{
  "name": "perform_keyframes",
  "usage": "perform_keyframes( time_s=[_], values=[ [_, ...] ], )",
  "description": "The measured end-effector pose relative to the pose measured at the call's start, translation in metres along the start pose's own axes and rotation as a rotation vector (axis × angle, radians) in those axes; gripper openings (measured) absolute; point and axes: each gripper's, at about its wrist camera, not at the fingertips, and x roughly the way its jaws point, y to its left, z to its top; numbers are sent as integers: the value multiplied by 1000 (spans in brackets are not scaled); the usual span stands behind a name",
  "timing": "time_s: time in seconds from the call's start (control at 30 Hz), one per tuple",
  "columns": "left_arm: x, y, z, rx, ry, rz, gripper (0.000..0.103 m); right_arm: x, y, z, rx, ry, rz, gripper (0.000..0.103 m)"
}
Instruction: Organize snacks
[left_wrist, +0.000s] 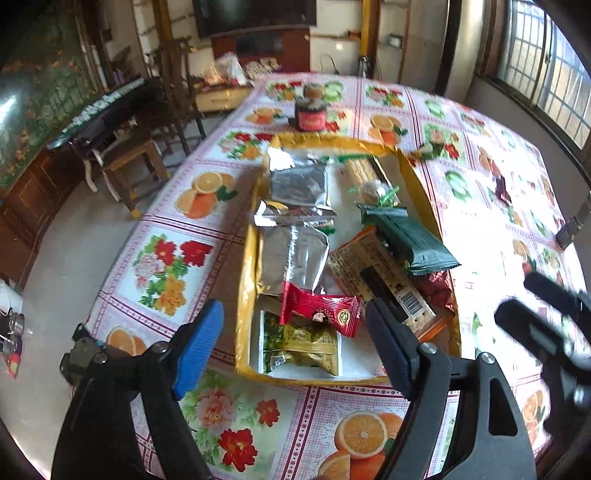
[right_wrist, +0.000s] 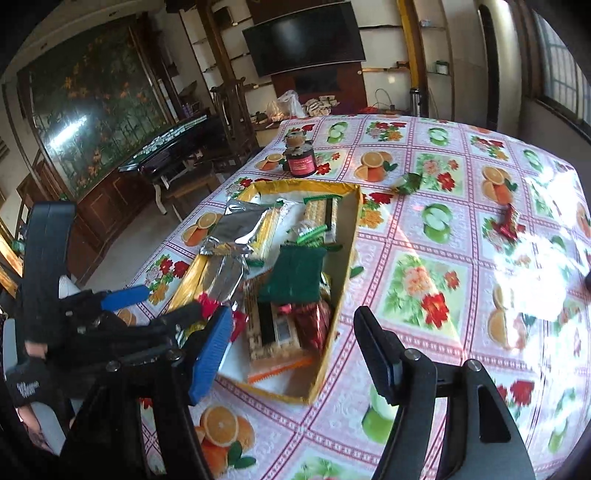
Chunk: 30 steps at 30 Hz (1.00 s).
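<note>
A yellow-rimmed box (left_wrist: 413, 166) (right_wrist: 351, 236) on the table holds several snacks: silver foil packs (left_wrist: 295, 251), a dark green pack (left_wrist: 413, 236) (right_wrist: 295, 273), an orange cracker pack (left_wrist: 384, 284), a red candy (left_wrist: 321, 310) and a yellow-green pack (left_wrist: 303, 347). My left gripper (left_wrist: 295, 343) is open and empty above the box's near end. My right gripper (right_wrist: 291, 354) is open and empty over the box's near right corner. Loose on the cloth lie a green candy (right_wrist: 408, 182) and a red candy (right_wrist: 506, 225) (left_wrist: 500, 186).
A dark jar with a red label (left_wrist: 311, 110) (right_wrist: 301, 158) stands beyond the box. The table has a fruit-and-flower cloth (right_wrist: 424, 280). Chairs and a stool (left_wrist: 129, 162) stand left of the table. The right gripper shows blurred at the left view's right edge (left_wrist: 546, 332).
</note>
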Motion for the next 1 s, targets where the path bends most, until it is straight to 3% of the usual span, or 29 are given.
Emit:
perform_keyframes(
  time_s=[0.23, 0.33, 0.43, 0.57, 1.0],
  values=[
    [-18, -2, -12, 4, -95, 22, 89, -12, 10, -23, -2, -35, -68, 73],
    [-22, -2, -17, 9, -107, 14, 90, -2, 21, -24, -26, 15, -153, 76],
    [-21, 0, -20, -1, -104, 12, 90, 4, 39, -23, -113, 34, -208, 76],
    [-19, 13, -22, -37, -105, 22, 91, 7, 61, -21, -241, -2, -325, 77],
    [-11, 34, -20, -95, -78, -3, 98, 21, 56, -7, -267, 40, -307, 77]
  ],
)
